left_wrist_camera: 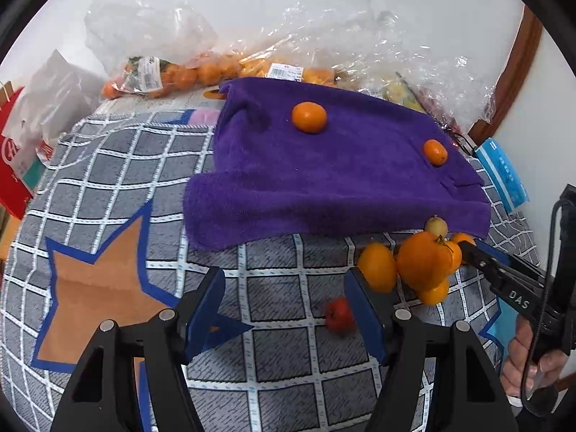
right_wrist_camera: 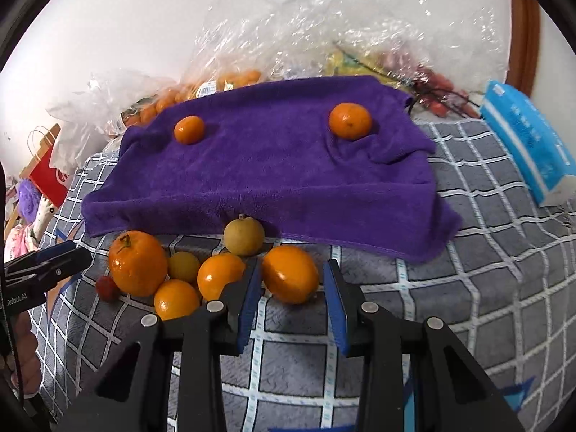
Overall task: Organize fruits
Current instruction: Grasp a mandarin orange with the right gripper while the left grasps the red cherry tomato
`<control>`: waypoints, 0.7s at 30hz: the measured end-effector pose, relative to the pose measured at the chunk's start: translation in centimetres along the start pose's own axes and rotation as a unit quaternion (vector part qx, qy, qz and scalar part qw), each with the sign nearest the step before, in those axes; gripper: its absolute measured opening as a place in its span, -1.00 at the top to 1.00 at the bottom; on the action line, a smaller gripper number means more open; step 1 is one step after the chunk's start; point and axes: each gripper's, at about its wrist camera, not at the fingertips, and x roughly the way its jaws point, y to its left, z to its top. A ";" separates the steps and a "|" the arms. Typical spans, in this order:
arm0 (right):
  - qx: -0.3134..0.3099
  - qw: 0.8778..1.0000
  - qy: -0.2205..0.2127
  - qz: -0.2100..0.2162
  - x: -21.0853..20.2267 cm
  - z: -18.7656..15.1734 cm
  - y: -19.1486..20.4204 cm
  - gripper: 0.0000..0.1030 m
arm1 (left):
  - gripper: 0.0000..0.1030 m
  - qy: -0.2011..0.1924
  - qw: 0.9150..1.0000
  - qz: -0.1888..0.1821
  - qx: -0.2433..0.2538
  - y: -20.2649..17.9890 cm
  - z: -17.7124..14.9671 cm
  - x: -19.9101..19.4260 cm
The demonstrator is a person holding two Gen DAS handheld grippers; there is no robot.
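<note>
A purple towel (left_wrist_camera: pixel 324 176) (right_wrist_camera: pixel 273 165) covers a raised box; two oranges (left_wrist_camera: pixel 309 117) (left_wrist_camera: pixel 435 152) (right_wrist_camera: pixel 189 129) (right_wrist_camera: pixel 350 121) sit on it. In front lies a pile of several orange fruits (left_wrist_camera: pixel 424 262) (right_wrist_camera: pixel 138 268), a pale round fruit (right_wrist_camera: pixel 244 235) and a small red fruit (left_wrist_camera: pixel 339 315) (right_wrist_camera: pixel 107 288). My left gripper (left_wrist_camera: pixel 284 288) is open and empty, left of the pile. My right gripper (right_wrist_camera: pixel 291 280) is open, its jaws on either side of an oval orange fruit (right_wrist_camera: pixel 289 273) without clamping it.
Clear plastic bags of oranges (left_wrist_camera: pixel 180 72) and crumpled wrap (right_wrist_camera: pixel 324 25) lie behind the towel by the wall. A blue tissue pack (right_wrist_camera: pixel 529 136) lies at the right. A red paper bag (left_wrist_camera: pixel 14 165) stands at the left. A checked cloth (left_wrist_camera: pixel 108 180) covers the table.
</note>
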 end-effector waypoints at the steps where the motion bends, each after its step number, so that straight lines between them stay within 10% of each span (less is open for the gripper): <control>1: -0.003 1.000 0.006 -0.001 0.3 0.0 0.0 0.32 | -0.30 0.001 1.000 -0.004 0.001 -0.1 0.0 0.1; 21: -0.002 1.000 -0.006 -0.024 -2.0 -2.4 -1.9 0.39 | -0.16 0.028 0.995 -0.058 0.070 -4.2 -0.8 2.3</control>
